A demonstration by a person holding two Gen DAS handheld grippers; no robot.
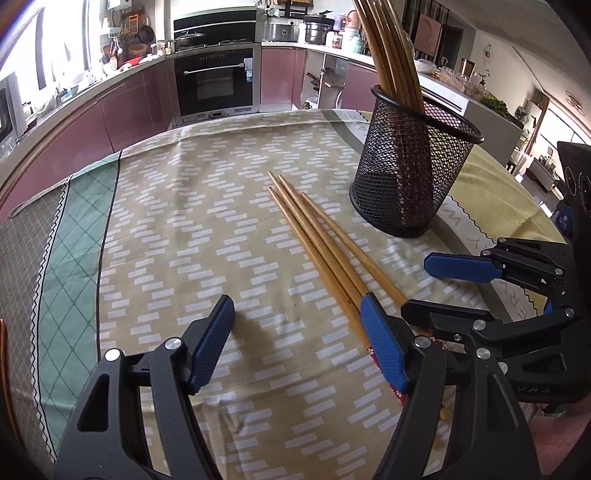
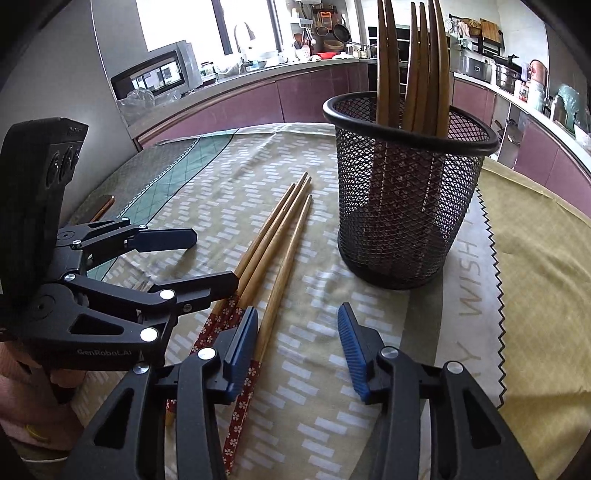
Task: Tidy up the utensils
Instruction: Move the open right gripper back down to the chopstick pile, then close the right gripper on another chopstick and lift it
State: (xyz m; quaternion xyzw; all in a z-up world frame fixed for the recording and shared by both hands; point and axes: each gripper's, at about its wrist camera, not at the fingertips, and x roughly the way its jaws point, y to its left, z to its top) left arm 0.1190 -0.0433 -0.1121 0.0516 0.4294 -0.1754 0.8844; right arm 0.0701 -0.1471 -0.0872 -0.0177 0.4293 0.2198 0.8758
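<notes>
Chopsticks (image 2: 273, 240) on tablecloth (image 2: 314, 406) (mesh holder (image 2: 402, 206) near)

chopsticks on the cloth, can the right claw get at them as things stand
Probably yes: the right claw is open right beside the chopsticks, though the left claw crowds their other side.

Patterned tablecloth (image 1: 177, 229), built-in oven (image 1: 216, 79), microwave (image 2: 155, 74), pots on kitchen counter (image 1: 314, 33).

Smooth wooden chopsticks (image 1: 317, 236), black metal mesh holder (image 1: 410, 173), matt cloth tablecloth (image 1: 177, 221).
</notes>
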